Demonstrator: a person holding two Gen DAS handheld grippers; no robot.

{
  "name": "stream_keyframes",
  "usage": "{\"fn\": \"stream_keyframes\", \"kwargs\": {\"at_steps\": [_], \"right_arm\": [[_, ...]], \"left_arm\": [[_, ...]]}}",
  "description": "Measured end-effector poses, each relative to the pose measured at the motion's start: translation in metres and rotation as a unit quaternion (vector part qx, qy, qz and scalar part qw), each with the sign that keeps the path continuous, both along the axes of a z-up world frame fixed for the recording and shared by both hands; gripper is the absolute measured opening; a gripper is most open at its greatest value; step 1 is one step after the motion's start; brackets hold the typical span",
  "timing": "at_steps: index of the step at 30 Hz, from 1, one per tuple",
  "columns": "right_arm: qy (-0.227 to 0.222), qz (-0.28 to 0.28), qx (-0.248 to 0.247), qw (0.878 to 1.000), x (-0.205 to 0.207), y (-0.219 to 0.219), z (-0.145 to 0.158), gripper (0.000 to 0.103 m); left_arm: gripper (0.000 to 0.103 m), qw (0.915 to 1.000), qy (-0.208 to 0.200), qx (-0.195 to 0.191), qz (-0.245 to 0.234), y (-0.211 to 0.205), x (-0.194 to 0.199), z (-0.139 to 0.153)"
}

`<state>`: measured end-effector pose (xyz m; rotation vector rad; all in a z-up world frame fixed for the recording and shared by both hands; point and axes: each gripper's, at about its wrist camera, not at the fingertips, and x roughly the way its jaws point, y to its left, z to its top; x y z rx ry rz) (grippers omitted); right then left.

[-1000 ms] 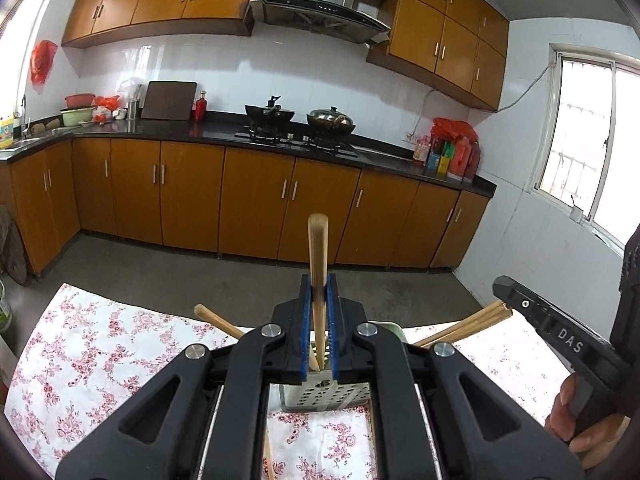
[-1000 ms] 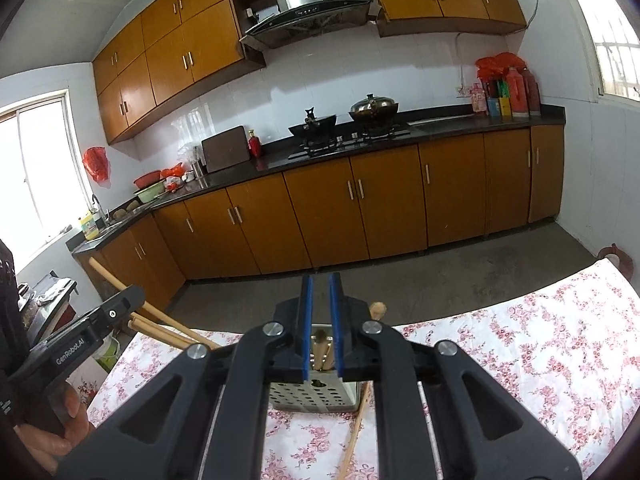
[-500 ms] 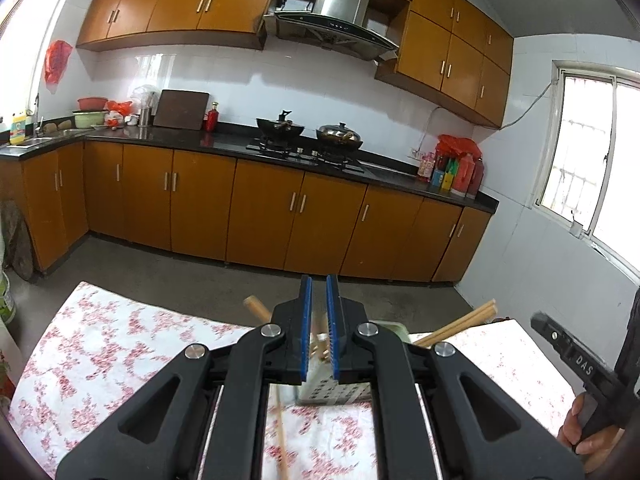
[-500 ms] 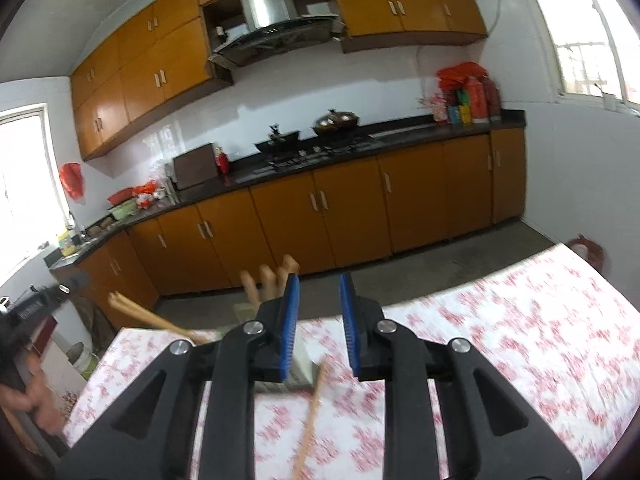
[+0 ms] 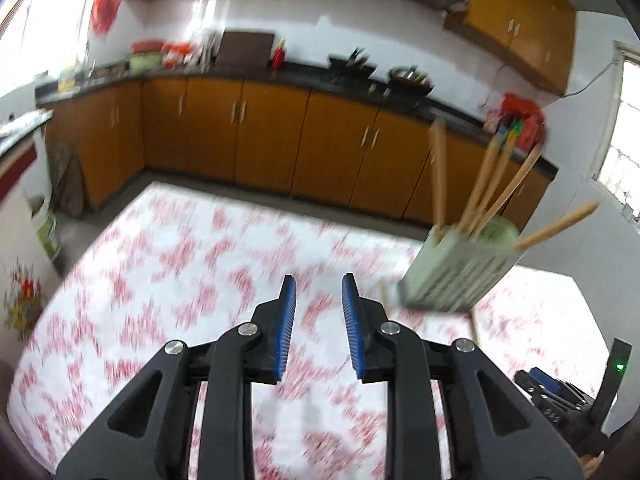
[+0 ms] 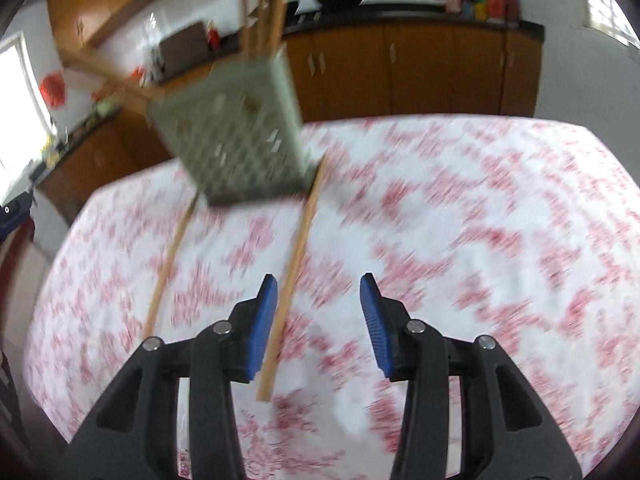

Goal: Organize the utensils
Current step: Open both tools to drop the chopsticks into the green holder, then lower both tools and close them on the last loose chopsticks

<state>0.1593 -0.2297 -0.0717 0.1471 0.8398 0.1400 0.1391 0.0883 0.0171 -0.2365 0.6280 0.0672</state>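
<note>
A pale green perforated utensil holder (image 5: pixel 460 268) stands on the floral tablecloth (image 5: pixel 180 280), with several wooden utensils (image 5: pixel 484 176) sticking up out of it. It also shows in the right wrist view (image 6: pixel 236 136). Two wooden sticks lie flat on the cloth: one (image 6: pixel 294 276) runs from the holder to just inside my right gripper's left finger, the other (image 6: pixel 170 268) lies further left. My left gripper (image 5: pixel 318 324) is open and empty, left of the holder. My right gripper (image 6: pixel 318 324) is open and empty above the cloth. Both views are motion-blurred.
Orange kitchen cabinets (image 5: pixel 260 140) and a dark counter run behind the table. The table's far edge (image 5: pixel 280 204) drops to the floor. The other gripper's body (image 5: pixel 560 396) shows at the lower right of the left wrist view. A white bucket (image 5: pixel 46 228) stands at the left.
Both grippers have opened and pulled back from the holder, tilting down toward the cloth. The wooden utensil my left gripper held one second ago now stands in the holder.
</note>
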Motion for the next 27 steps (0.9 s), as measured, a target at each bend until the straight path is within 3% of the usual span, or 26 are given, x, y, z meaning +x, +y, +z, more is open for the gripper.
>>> {"fn": "stream_keyframes", "kwargs": {"at_steps": [7,11,16,22,27], "right_arm": [[0.017,0.017,-0.045,0.999,0.007,0.035,-0.026,0.042],[0.01,0.008,-0.074,0.997,0.008,0.032,-0.029,0.01],[0.013,-0.036,-0.056,0.998,0.013,0.001,-0.028,0.008],[0.021,-0.134,-0.034,0.99,0.017,-0.059,-0.028,0.008],[0.021,-0.137,-0.032,0.99,0.012,-0.073,-0.028,0.008]], "left_arm": [[0.025,0.999,0.045,0.003,0.002,0.003,-0.008,-0.041],[0.029,0.9984,0.054,0.0,-0.014,-0.007,-0.008,-0.05],[0.034,0.9966,0.065,-0.008,-0.05,-0.029,-0.003,-0.062],[0.038,0.9908,0.088,-0.004,-0.102,-0.068,0.004,-0.081],[0.038,0.9863,0.103,0.021,-0.127,-0.096,0.009,-0.097]]}}
